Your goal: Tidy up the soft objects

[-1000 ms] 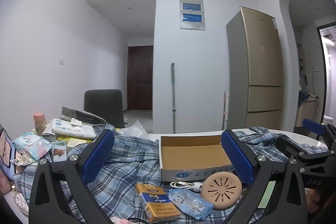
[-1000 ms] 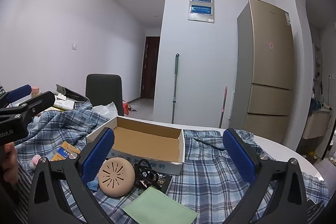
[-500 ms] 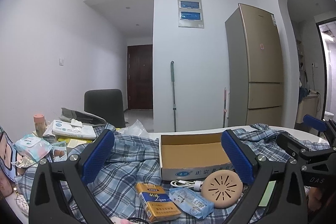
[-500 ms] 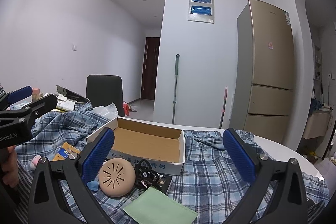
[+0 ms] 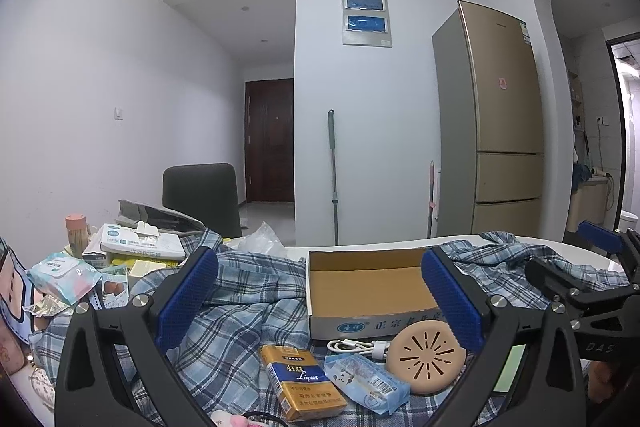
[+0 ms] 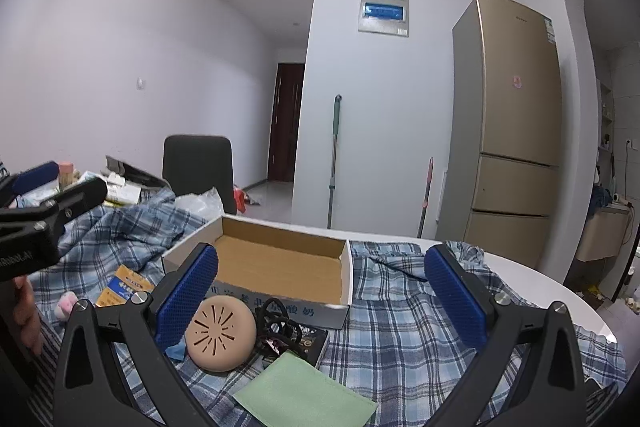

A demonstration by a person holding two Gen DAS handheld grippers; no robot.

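A blue plaid cloth (image 5: 248, 291) covers the table and also shows in the right wrist view (image 6: 404, 311). An empty open cardboard box (image 5: 368, 283) sits on it in the middle, seen too in the right wrist view (image 6: 280, 267). A round tan perforated puff (image 5: 426, 357) lies in front of the box, as the right wrist view (image 6: 220, 335) shows. A blue tissue pack (image 5: 366, 379) lies beside it. A small pink soft toy (image 6: 66, 303) lies at the left. My left gripper (image 5: 320, 303) is open and empty above the cloth. My right gripper (image 6: 322, 291) is open and empty over the box front.
A gold cigarette pack (image 5: 300, 383), a white cable (image 5: 356, 347), black hair ties (image 6: 280, 319) and a green sheet (image 6: 304, 395) lie near the box. Wipes packs and boxes (image 5: 136, 247) crowd the left. A dark chair (image 5: 200, 195) and a fridge (image 5: 496, 123) stand behind.
Both grippers have tilted slightly upward; the table items sit a little lower in both views. Nothing was gripped or released.
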